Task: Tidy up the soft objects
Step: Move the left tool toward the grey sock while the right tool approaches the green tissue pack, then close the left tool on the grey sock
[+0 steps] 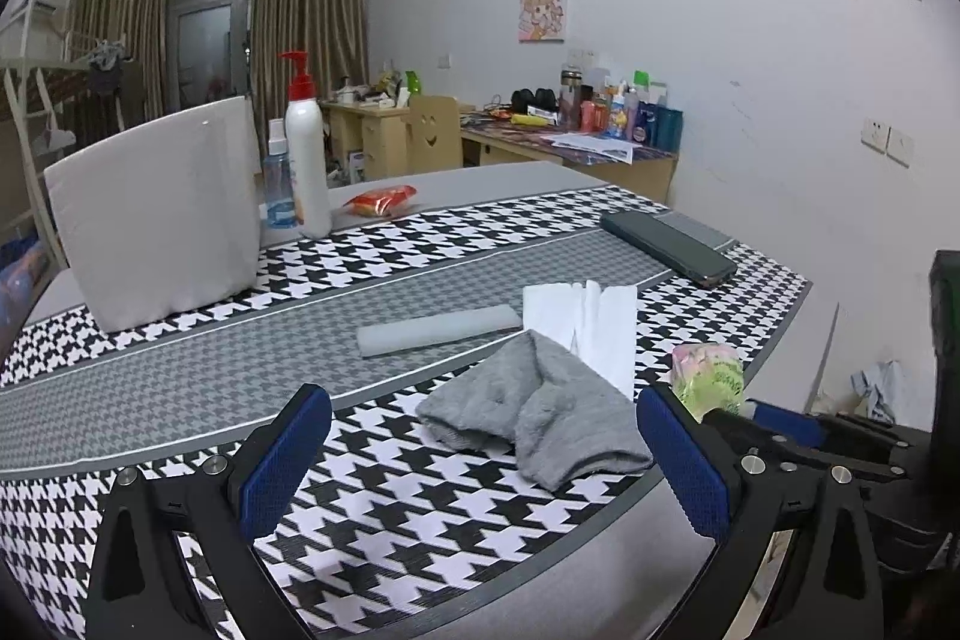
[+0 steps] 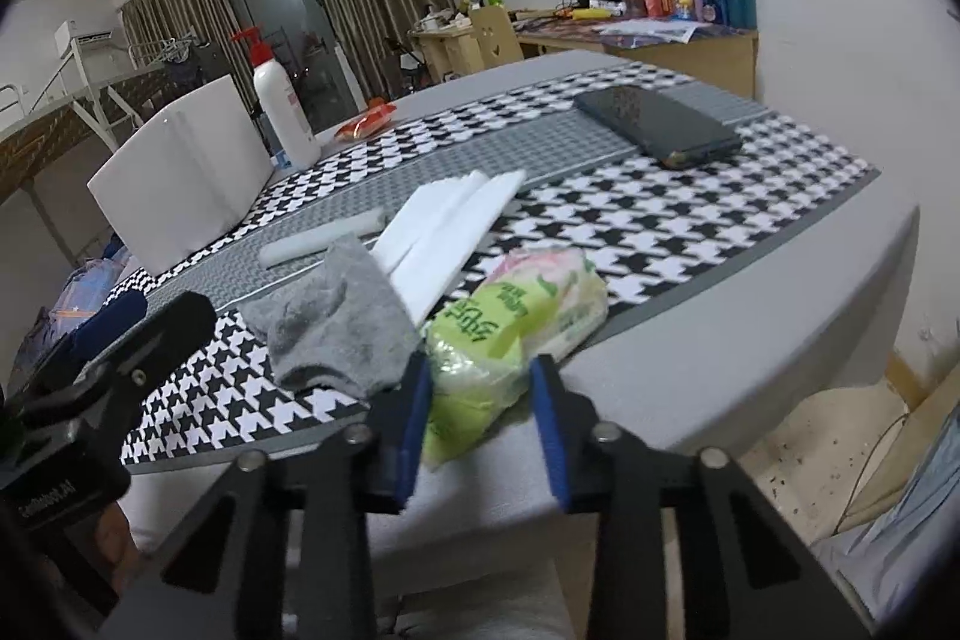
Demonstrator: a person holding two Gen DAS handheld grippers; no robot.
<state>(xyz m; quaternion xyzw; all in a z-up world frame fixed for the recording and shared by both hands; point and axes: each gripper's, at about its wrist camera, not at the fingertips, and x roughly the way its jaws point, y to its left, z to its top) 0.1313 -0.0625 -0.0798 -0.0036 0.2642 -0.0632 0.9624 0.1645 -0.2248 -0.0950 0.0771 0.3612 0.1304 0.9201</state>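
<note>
A grey sock (image 1: 534, 409) lies crumpled on the houndstooth mat (image 1: 420, 508), just ahead of my left gripper (image 1: 480, 466), which is open and empty. White folded tissues (image 1: 585, 325) lie behind the sock, and a grey rolled cloth (image 1: 438, 331) lies to their left. My right gripper (image 2: 480, 418) is shut on a green tissue pack (image 2: 510, 328), which rests at the mat's near edge. The sock (image 2: 336, 328) and the tissues (image 2: 444, 226) also show in the right wrist view. The pack shows in the left wrist view (image 1: 708, 376).
A white box (image 1: 156, 214) stands at the back left with a lotion pump bottle (image 1: 306, 154) and a blue spray bottle (image 1: 279, 184) beside it. A red snack packet (image 1: 381, 201) and a dark phone (image 1: 666, 247) lie on the table. Cluttered desks stand behind.
</note>
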